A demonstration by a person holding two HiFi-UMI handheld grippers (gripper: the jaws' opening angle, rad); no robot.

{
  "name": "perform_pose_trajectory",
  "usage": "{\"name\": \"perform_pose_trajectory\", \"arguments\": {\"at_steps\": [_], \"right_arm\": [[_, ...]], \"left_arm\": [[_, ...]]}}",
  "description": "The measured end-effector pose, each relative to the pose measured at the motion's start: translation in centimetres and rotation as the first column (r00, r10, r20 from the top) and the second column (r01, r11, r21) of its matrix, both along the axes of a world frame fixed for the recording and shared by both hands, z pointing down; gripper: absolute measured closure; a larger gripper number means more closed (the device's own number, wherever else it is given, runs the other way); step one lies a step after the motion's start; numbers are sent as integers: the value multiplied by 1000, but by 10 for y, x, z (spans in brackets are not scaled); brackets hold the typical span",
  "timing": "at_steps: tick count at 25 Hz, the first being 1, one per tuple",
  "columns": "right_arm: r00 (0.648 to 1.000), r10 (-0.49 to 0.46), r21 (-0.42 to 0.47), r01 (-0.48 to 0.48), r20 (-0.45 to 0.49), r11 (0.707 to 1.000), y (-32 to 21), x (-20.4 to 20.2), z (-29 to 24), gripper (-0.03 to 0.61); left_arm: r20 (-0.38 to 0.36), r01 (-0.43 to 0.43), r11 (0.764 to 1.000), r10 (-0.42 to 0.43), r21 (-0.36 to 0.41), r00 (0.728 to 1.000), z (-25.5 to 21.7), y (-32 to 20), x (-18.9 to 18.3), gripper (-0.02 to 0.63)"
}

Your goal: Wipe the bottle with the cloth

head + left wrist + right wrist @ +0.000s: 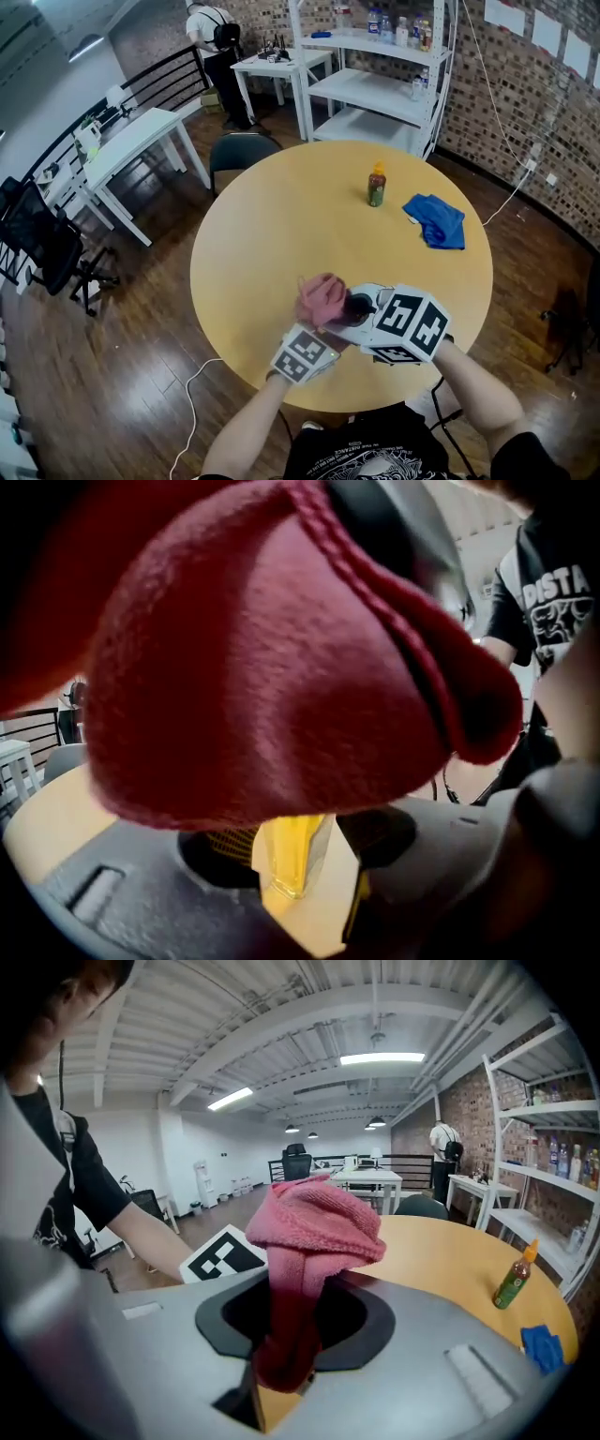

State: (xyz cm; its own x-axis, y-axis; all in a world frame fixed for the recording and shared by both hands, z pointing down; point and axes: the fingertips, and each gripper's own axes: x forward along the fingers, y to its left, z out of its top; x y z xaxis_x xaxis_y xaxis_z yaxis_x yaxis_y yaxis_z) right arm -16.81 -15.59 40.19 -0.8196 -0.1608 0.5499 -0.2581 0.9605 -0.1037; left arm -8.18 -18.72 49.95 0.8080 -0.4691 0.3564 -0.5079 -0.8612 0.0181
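Much dark, glossy plank floor lay open on the left and near sides of a round table with a smooth, pale wooden top. A white shelf unit stood close against the table's far edge, and a dark, round-backed chair sat at its far left rim. Most of the tabletop was bare. At the near edge the two marker-cubed grippers met almost side by side. The right tongs were clamped on a pink cloth of soft, nubby terry. Its stitched hem folded over in a rounded hood above the jaws, and its darker tail ran down between them. The left tongs stood parted beneath that cloth, gripping nothing, with only yellow tabletop showing in the gap. A blue cloth lay crumpled on the far right part of the table, short of the rim. The bottle, slim and upright, green-labelled with an orange cap, stood just left of the blue cloth without touching it, well apart from both grippers.
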Motion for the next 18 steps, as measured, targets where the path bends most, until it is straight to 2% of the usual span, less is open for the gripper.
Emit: {"name": "perform_pose_trajectory", "arguments": {"at_steps": [4,6,11,18], "right_arm": [[992,-66,-63,59,-104,996,-2,-10,2,479],[982,-98,-50,90,-165,995,2,-12,4,479],[959,-140,20,150,-247,989,-2,-18,1,479],[864,-285,-42,294,-415,955,-12,-25,23,479]], "left_arm": [[-22,13,1000,-13,-13,1000,-3,-2,-5,362],[-16,11,1000,-11,-8,1000,-4,-2,-4,361],[19,-2,1000,2,16,1000,-3,0,0,362],[7,2,1000,-2,12,1000,-3,0,-2,362]]}}
